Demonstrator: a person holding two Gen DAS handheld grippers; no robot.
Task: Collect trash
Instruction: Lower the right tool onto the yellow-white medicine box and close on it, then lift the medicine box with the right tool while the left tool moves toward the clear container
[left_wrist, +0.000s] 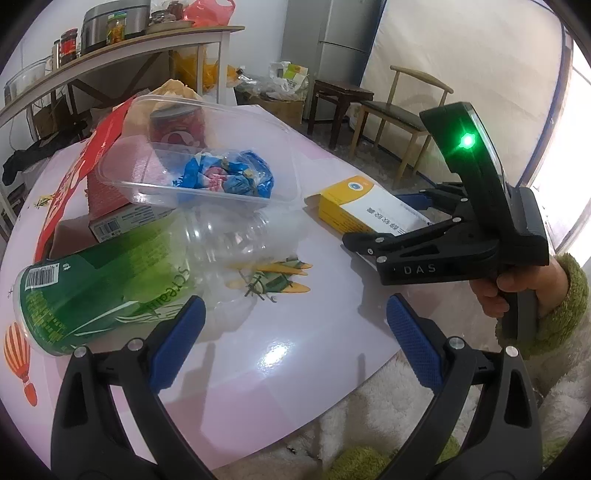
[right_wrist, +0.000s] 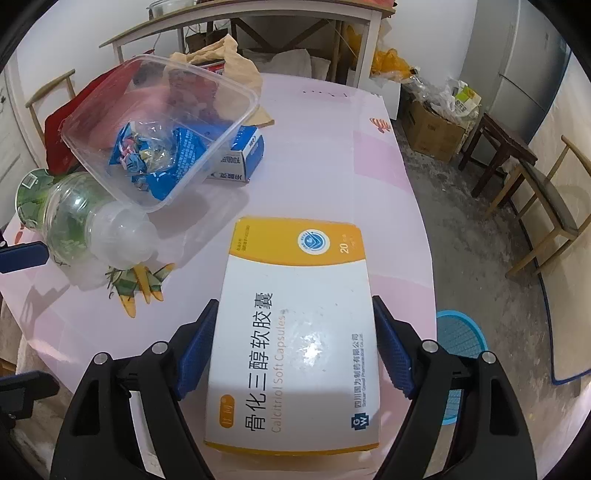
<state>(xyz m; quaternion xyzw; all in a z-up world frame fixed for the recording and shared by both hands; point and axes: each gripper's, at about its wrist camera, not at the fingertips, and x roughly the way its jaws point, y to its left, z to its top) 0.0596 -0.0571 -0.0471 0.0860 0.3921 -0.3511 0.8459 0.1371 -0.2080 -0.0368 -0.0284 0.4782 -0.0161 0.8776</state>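
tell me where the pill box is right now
The pill box lies flat on the pink table, between the right gripper's fingers in the right wrist view, right of the clear bottle.

A home dining room: fridge (left_wrist: 343, 40), wooden chair (left_wrist: 402, 110), shelf (left_wrist: 110, 55) of food jars.

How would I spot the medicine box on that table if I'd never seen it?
Start at the pink table and look to the edge nearest the blue basket on the floor. The medicine box lies flat there between the right gripper and its blue fingers. It alone is white with yellow bands, printed "Calcitriol Soft Capsules".
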